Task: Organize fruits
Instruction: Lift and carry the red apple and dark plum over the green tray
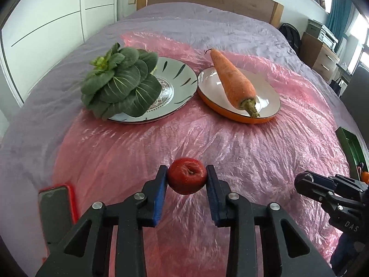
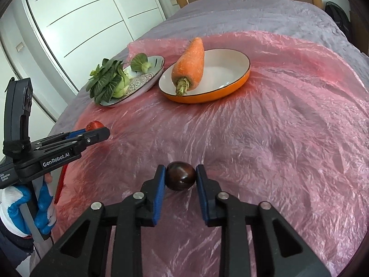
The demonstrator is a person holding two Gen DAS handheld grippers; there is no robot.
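Red apple (image 1: 187, 179) (stem end toward camera) clamped between left fingers (image 1: 161, 191), dark plum (image 2: 180, 176) between right fingers (image 2: 159, 194).

Red apple (image 1: 187, 176) stem-up, dark round plum (image 2: 180, 176), both gripped

Bright daylight, glare on plastic sheet (image 1: 230, 143), sharp ctr, fisheye-warped edges.

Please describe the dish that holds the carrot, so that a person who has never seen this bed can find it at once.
On the wrinkled pink plastic sheet covering the grey bed lie two dishes side by side. The right one is the shallow round orange-sided dish with white inside; a thick orange carrot lies across it. Its neighbour, the flat patterned white plate, holds dark green leafy vegetables instead.
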